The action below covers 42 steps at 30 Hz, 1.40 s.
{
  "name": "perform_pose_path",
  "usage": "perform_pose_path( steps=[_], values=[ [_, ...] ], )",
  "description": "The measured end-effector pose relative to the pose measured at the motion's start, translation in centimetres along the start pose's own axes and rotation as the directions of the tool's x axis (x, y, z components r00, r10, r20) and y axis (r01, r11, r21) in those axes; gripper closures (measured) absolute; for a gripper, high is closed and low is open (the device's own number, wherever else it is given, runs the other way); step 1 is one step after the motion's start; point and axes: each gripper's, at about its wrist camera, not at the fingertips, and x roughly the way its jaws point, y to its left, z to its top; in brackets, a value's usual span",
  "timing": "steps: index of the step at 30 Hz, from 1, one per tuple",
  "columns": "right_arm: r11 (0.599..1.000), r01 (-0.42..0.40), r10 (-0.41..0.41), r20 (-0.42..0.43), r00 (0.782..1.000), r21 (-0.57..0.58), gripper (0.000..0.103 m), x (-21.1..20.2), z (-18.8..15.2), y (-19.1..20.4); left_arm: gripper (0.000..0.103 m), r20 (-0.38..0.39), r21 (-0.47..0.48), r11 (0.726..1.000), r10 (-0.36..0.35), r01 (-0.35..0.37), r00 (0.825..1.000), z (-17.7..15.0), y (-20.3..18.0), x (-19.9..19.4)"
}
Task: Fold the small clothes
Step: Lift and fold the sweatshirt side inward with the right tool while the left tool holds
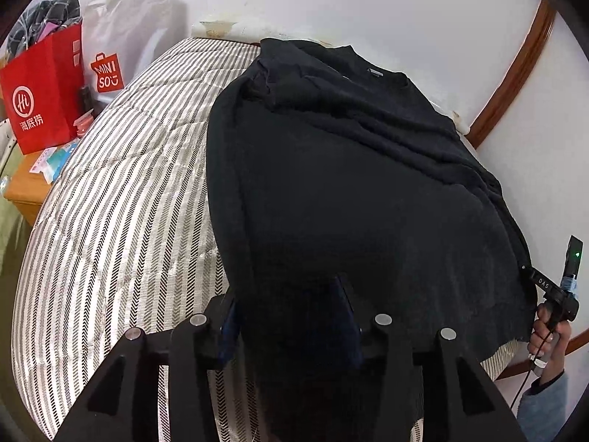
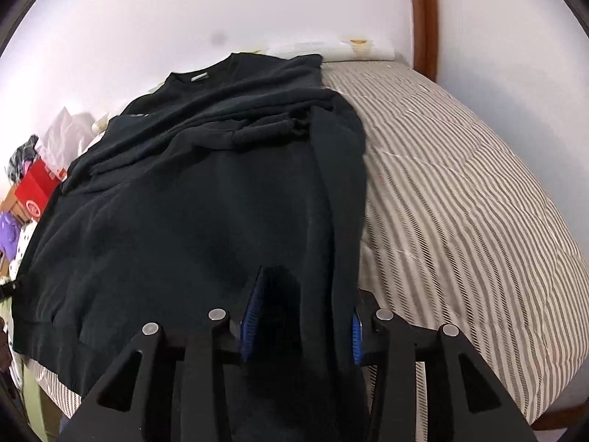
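Note:
A black sweater (image 1: 331,165) lies spread on the striped bed cover (image 1: 110,202), collar with a grey label toward the wall, both sleeves folded in across the body. My left gripper (image 1: 287,316) hangs over the hem's left corner; its jaws stand apart with dark fabric lying loose between them. In the right wrist view the sweater (image 2: 202,202) fills the middle, and my right gripper (image 2: 305,313) stands over the hem's right corner. It is open, its blue pads (image 2: 250,316) clear of the cloth between them. A hand holds the right gripper (image 1: 552,287) at the hem's far right corner.
Red paper bags (image 1: 40,92) and a white bag (image 1: 121,37) stand on a wooden nightstand (image 1: 25,191) left of the bed. White walls and a brown wooden frame (image 1: 515,66) bound the far side. A pillow (image 2: 331,49) lies beyond the collar.

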Motion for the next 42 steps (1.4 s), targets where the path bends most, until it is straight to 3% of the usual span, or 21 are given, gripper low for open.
perform_pose_path(
  steps=[1, 3, 5, 8, 10, 16, 23, 31, 42],
  values=[
    [1.000, 0.007, -0.006, 0.004, 1.000, -0.014, 0.063, 0.1, 0.0, 0.3, 0.061, 0.003, 0.007, 1.000, 0.006, -0.006, 1.000, -0.1, -0.1, 0.0],
    [0.999, 0.011, -0.010, 0.014, 1.000, -0.051, 0.076, 0.0, -0.3, 0.8, 0.065, 0.017, 0.028, 0.999, 0.034, -0.035, 0.999, -0.3, -0.4, 0.0],
    [0.999, -0.002, 0.003, 0.017, 1.000, -0.051, 0.091, -0.2, -0.4, 0.8, 0.083, 0.037, 0.050, 0.995, 0.090, -0.091, 0.995, -0.5, -0.6, 0.0],
    [1.000, -0.014, 0.014, 0.030, 0.999, -0.006, 0.095, -0.7, -0.5, 0.0, 0.095, 0.032, 0.034, 0.996, 0.075, -0.077, 0.997, -0.7, 0.0, -0.4],
    [0.999, -0.039, 0.037, 0.049, 0.998, 0.035, 0.095, -1.3, -0.4, -0.7, 0.096, 0.030, 0.008, 0.999, 0.041, -0.042, 0.999, -0.6, 0.7, -1.1],
    [0.990, -0.117, 0.105, 0.149, 0.983, 0.075, 0.096, -5.5, 0.5, -2.3, 0.097, 0.121, -0.015, 1.000, -0.014, 0.016, 0.993, 0.1, 1.3, -4.7],
    [0.994, -0.105, 0.106, 0.222, 0.969, -0.013, 0.096, -9.7, 0.9, -1.1, 0.097, 0.204, 0.031, 0.999, -0.022, 0.016, 0.979, 0.3, 0.0, -8.2],
    [0.994, -0.110, 0.107, 0.250, 0.962, -0.004, 0.096, -10.0, 4.7, -0.5, 0.097, 0.260, 0.041, 0.999, -0.027, 0.017, 0.965, 5.2, -1.3, -9.0],
    [0.994, -0.110, 0.106, 0.241, 0.965, 0.006, 0.096, -6.6, 11.7, 1.1, 0.097, 0.275, 0.077, 0.995, 0.043, -0.066, 0.961, 11.0, -3.6, -6.9]
  ],
)
